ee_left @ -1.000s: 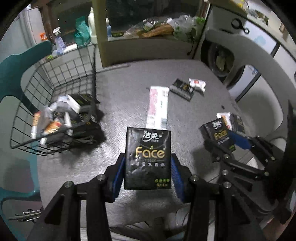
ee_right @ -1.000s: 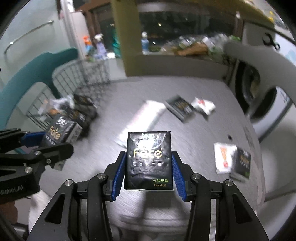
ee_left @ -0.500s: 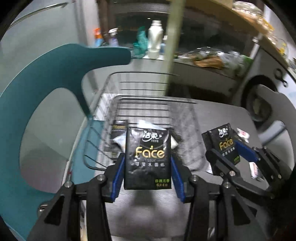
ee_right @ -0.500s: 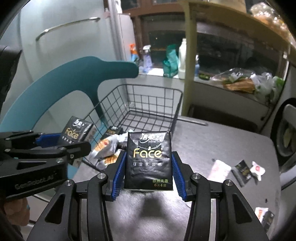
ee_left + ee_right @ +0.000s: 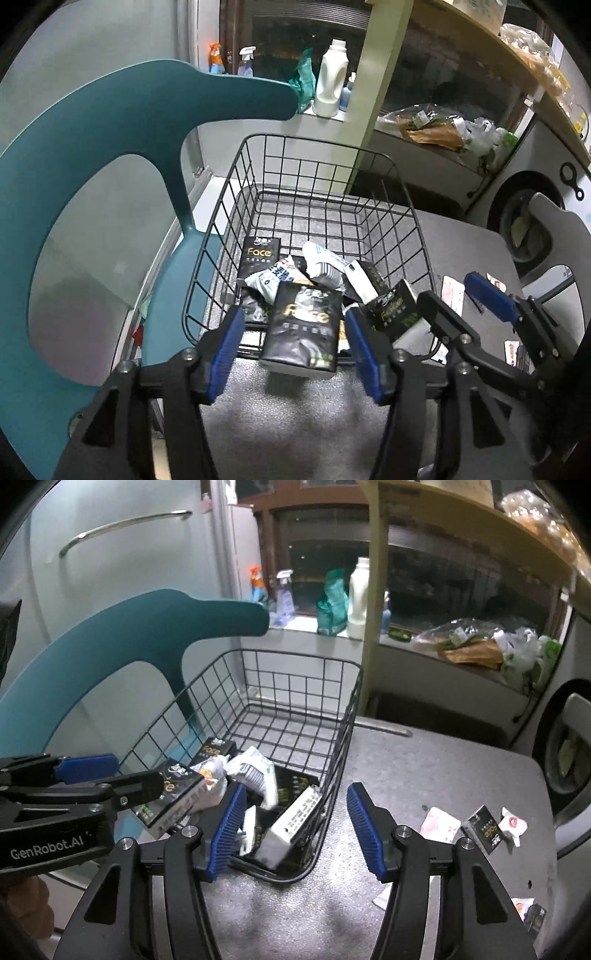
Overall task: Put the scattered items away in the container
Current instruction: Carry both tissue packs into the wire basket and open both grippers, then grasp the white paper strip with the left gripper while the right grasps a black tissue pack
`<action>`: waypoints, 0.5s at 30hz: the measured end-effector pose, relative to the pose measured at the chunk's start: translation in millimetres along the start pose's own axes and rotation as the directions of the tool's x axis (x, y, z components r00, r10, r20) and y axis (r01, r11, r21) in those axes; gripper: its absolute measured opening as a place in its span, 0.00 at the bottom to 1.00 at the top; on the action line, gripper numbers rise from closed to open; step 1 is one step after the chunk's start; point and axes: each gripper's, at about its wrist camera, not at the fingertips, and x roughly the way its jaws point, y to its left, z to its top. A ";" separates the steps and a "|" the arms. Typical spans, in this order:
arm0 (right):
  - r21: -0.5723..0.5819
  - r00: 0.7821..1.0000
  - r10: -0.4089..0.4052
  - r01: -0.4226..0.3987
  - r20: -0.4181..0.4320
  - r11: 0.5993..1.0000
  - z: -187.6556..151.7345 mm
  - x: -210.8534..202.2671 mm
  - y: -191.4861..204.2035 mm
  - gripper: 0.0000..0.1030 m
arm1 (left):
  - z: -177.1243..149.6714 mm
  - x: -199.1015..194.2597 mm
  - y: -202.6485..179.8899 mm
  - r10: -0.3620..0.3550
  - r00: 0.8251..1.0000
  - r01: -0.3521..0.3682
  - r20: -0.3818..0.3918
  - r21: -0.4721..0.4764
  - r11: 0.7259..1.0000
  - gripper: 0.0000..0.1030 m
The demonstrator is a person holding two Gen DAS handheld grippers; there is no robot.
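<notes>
Having just been opening, left gripper (image 5: 295, 345) and right gripper (image 5: 291, 827) stand wide above wire basket (image 5: 236, 177); released tissue packs (image 5: 303, 328) drop inside.

Black wire basket (image 5: 373, 155), teal chair (image 5: 110, 122), black tissue pack (image 5: 303, 328) (gold lettering), speckled grey table (image 5: 295, 417)

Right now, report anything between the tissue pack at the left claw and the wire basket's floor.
The left claw, its jaws just opening, stands clear of the tissue pack. Beneath it lie the wire basket's near rim and packs already inside.
</notes>
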 end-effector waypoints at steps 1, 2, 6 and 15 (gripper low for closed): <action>0.002 1.000 -0.001 0.001 0.002 1.000 -0.8 -2.3 -1.8 0.55 | -0.5 -1.3 1.3 -0.008 1.000 0.008 0.001 -0.006 1.000 0.62; 0.006 1.000 -0.003 0.003 0.006 1.000 -2.1 -5.7 -4.6 0.55 | -1.5 -2.0 0.3 -0.012 1.000 0.012 0.001 -0.009 1.000 0.62; 0.019 1.000 -0.016 0.015 0.025 1.000 -6.3 -23.8 -24.5 0.55 | -5.4 -11.7 -9.8 -0.021 1.000 0.021 0.007 0.019 1.000 0.62; 0.101 0.983 -0.181 0.183 -0.025 0.978 -54.9 -61.9 -128.1 0.56 | -13.1 -30.5 -85.3 -0.108 0.994 0.106 0.007 0.136 0.985 0.62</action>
